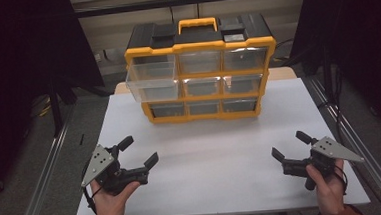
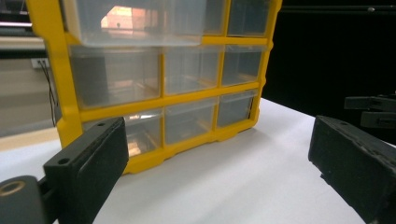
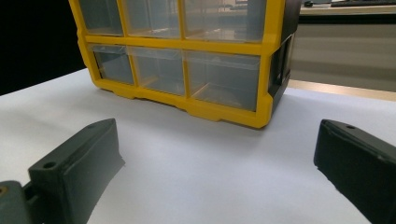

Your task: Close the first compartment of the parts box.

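A yellow and black drawer organizer (image 1: 201,69) (image 2: 159,84) (image 3: 187,56) with clear drawers stands at the back middle of the white table (image 1: 217,161). Its top-left drawer (image 1: 153,79) (image 2: 135,23) is pulled out toward me; the others sit flush. My left gripper (image 1: 140,151) (image 2: 219,163) is held low over the table's front left, open, with nothing between its jaws. At the front right my right gripper (image 1: 291,146) (image 3: 215,168) is open too and holds nothing. Both point toward the organizer, well short of it.
Metal rails (image 1: 47,166) run along both sides of the table. Dark curtains (image 1: 20,58) hang left and right. A wooden ledge (image 3: 341,89) lies behind the organizer. The other gripper's jaws (image 2: 373,111) appear at the right edge of the left gripper view.
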Demonstrator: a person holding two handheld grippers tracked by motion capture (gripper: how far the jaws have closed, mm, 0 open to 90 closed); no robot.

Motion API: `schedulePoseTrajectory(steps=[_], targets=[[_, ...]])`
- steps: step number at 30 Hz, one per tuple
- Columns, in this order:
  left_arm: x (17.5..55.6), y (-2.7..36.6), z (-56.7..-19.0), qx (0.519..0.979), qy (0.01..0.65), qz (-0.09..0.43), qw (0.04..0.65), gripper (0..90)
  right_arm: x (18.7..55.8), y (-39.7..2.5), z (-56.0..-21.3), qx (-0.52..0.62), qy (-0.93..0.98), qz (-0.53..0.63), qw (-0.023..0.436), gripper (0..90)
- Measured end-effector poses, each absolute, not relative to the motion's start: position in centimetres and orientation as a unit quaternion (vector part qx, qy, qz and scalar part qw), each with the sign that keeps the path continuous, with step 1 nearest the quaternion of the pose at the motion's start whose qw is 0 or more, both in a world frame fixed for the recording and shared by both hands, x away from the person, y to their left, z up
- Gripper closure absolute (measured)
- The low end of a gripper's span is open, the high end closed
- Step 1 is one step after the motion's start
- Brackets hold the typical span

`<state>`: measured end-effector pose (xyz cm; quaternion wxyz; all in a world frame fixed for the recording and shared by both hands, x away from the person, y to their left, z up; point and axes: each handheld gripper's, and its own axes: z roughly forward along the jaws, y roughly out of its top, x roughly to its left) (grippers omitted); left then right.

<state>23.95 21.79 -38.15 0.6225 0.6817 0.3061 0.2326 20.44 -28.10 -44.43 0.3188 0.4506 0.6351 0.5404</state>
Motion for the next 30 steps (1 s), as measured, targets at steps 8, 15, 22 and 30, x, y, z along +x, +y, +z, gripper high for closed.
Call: schedulePoseTrajectory(steps=[8,15,22,30], targets=[[24.0,21.0,-37.4,0.693,0.291,0.24,0.614,15.1,20.3,-28.0,-44.4,0.441,0.638,0.544,0.32,0.3],[24.7,20.5,-36.8,0.689,0.291,0.231,0.622,24.2,20.4,-28.1,-44.4,0.441,0.639,0.543,0.32,0.3],[24.4,20.2,-37.0,0.696,0.275,0.227,0.624,38.8,20.3,-27.8,-44.4,0.433,0.645,0.542,0.319,0.2],[24.8,20.2,-36.5,0.693,0.274,0.229,0.626,55.5,20.4,-27.7,-44.4,0.432,0.647,0.541,0.32,0.2]])
